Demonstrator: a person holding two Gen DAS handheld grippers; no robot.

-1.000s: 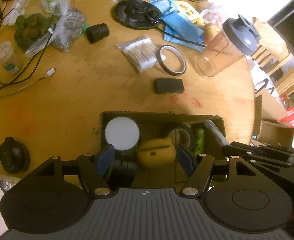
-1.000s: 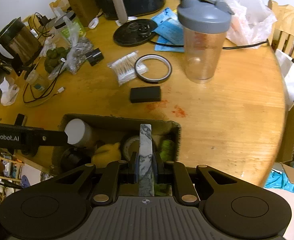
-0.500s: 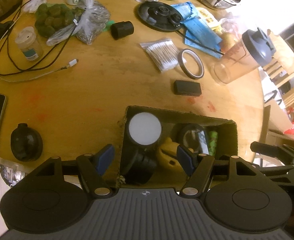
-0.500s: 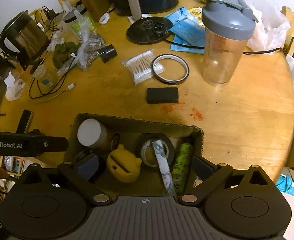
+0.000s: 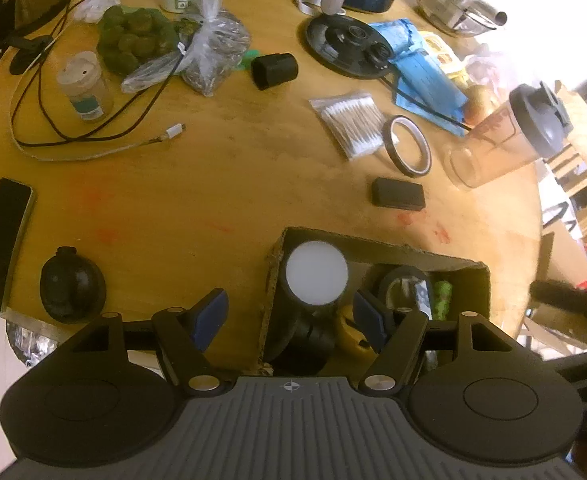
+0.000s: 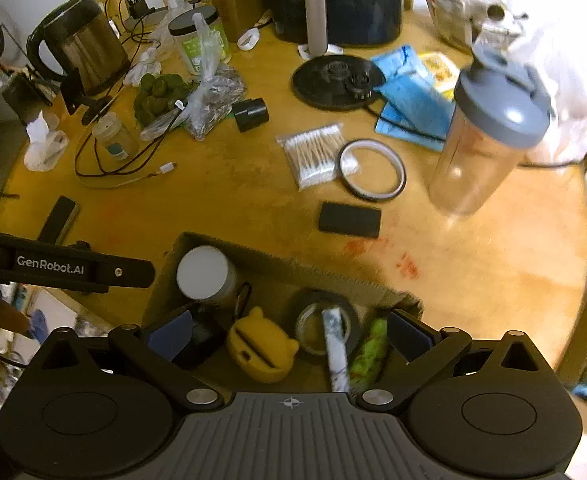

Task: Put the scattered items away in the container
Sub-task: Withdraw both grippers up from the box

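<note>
A cardboard box [image 5: 381, 248] [image 6: 277, 264] sits at the table's near edge. It holds a white-lidded jar [image 5: 316, 272] [image 6: 203, 272], a yellow bear-shaped case [image 6: 261, 352], a dark tape roll [image 6: 313, 320], a green item [image 6: 369, 354] and a marbled stick [image 6: 335, 348] lying across the roll. My right gripper [image 6: 289, 334] hangs over the box, its jaws opening wide and its pads touching nothing. My left gripper [image 5: 289, 318] stands open above the box's left wall. Beyond the box lie a small black block [image 6: 349, 220], a tape ring [image 6: 371, 170] and a cotton swab bag [image 6: 313, 152].
A shaker bottle [image 6: 489, 136] stands right of the tape ring. Further back are a black cap [image 5: 274, 70], a kettle base [image 6: 335, 80], bags and a cable [image 5: 93, 140]. A phone [image 5: 1, 236] and a black round object [image 5: 71, 284] lie at the left edge.
My right gripper went from shut on the marbled stick to wide open, and the stick now lies in the box. Both grippers drew back; the left one shifted left of the box.
</note>
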